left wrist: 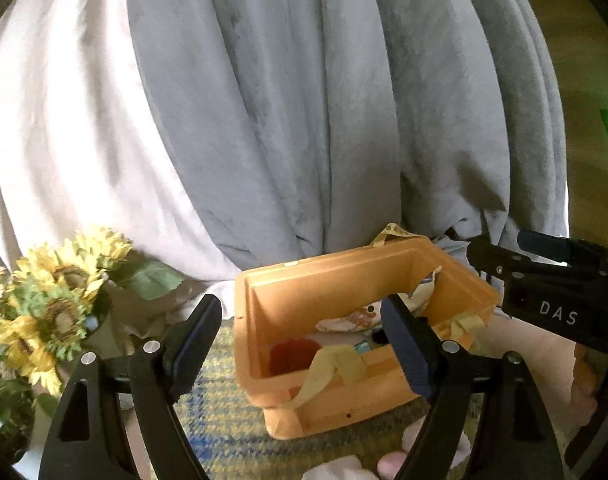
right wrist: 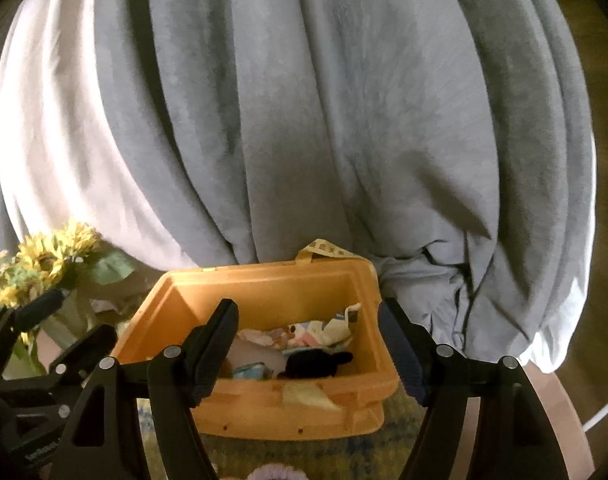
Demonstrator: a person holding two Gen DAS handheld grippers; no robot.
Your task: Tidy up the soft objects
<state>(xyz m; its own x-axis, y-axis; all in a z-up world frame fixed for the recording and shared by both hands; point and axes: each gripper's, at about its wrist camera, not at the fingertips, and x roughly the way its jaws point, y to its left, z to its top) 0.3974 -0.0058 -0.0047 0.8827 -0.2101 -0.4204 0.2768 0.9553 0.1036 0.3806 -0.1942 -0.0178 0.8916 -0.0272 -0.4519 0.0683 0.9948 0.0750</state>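
An orange plastic bin stands on a yellow-blue plaid cloth, in front of both grippers; it also shows in the right wrist view. Inside lie several soft items: a red one, a patterned cloth and a black plush. Yellow fabric strips hang over the near rim. My left gripper is open and empty just short of the bin. My right gripper is open and empty above the bin's near edge; it also shows at the right of the left wrist view.
Grey and white curtains hang right behind the bin. Artificial sunflowers stand at the left. Pale soft items lie at the bottom edge of the left wrist view, and one in the right wrist view.
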